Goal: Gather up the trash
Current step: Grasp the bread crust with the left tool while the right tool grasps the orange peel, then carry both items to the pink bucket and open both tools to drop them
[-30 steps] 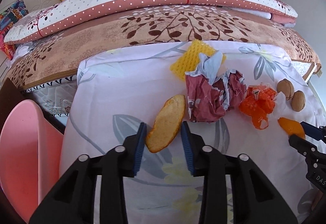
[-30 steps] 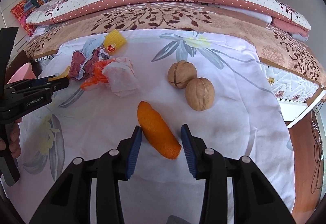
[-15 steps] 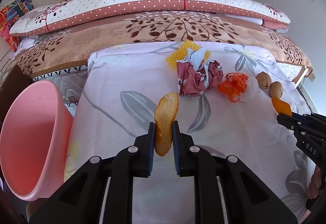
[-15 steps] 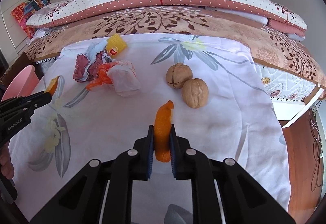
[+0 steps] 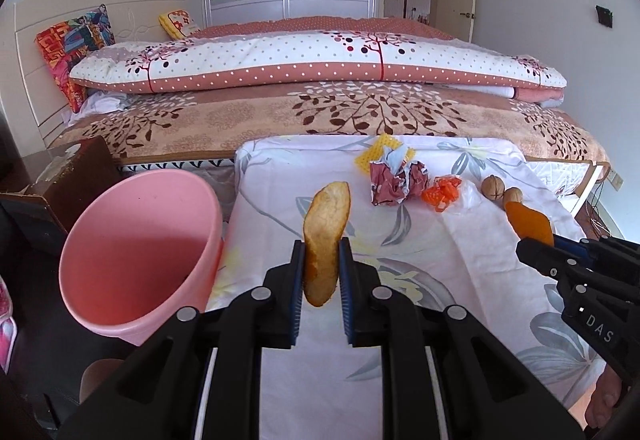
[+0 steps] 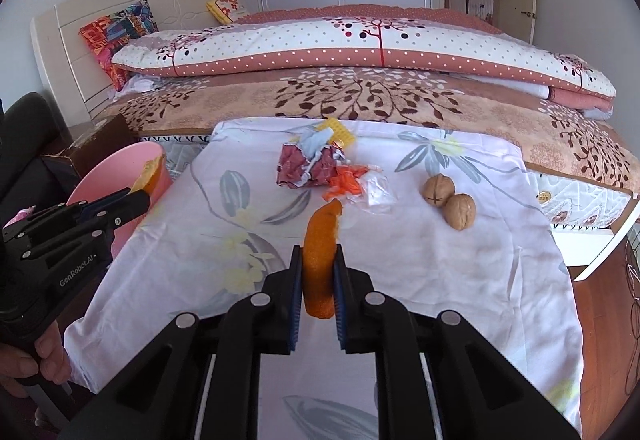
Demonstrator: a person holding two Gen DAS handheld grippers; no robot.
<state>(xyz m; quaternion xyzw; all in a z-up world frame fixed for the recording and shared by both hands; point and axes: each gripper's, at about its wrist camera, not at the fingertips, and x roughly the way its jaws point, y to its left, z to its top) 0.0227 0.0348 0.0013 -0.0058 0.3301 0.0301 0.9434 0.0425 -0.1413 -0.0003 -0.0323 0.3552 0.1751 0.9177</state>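
Orange peel strips sit pinched in both grippers, pale one (image 5: 324,240) in left gripper (image 5: 320,272), bright one (image 6: 320,260) in right gripper (image 6: 317,276); I'd centre each over the pink plastic bin (image 5: 132,252), lower left, before releasing.

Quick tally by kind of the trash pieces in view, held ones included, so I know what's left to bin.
Orange peel pieces: 2, one in the left gripper, one in the right gripper
Walnuts: 2
Crumpled wrappers: 3 (red, orange-and-clear, yellow)
Total: 7
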